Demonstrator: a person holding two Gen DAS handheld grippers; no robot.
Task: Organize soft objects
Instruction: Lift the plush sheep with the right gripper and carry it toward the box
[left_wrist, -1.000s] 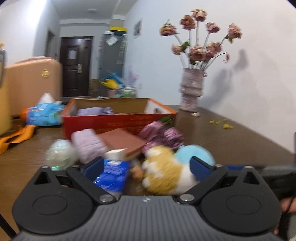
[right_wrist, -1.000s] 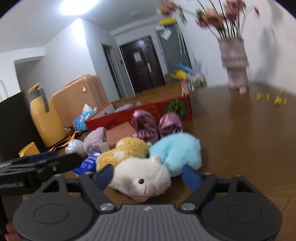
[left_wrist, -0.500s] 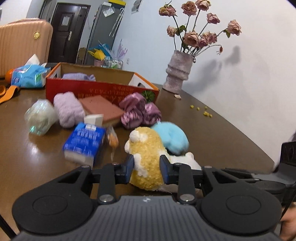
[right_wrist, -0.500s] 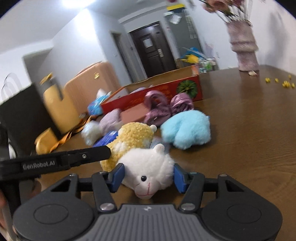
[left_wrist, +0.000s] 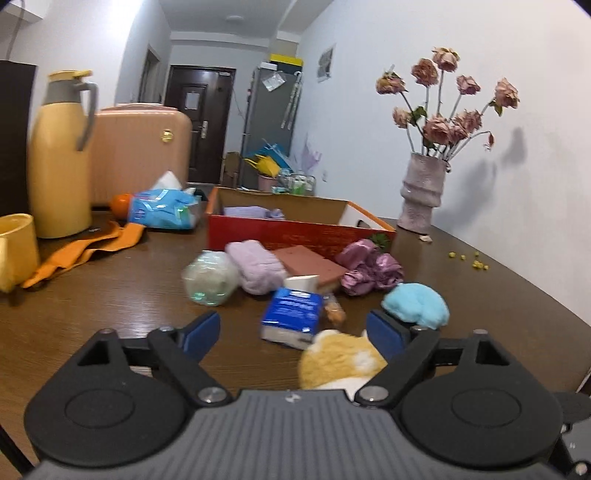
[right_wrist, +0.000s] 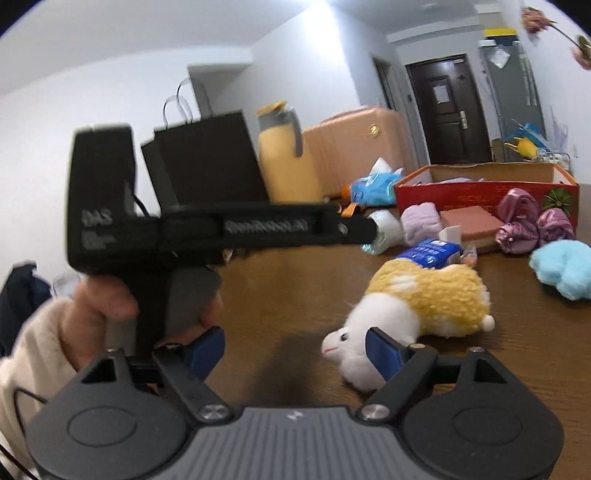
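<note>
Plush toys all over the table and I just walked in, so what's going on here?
A person holding tongs in each hand is sorting soft things on the wooden table. Both the left tongs and the right tongs are open and hold nothing. The yellow-and-white plush lies on its side in front of them, the blue plush beyond it. The red box already holds something purple.

Two plush toys (right_wrist: 424, 299) (right_wrist: 563, 267), one red box (left_wrist: 295, 229), one vase (left_wrist: 421, 195), two tissue packs (left_wrist: 291, 317) (left_wrist: 162, 208)
</note>
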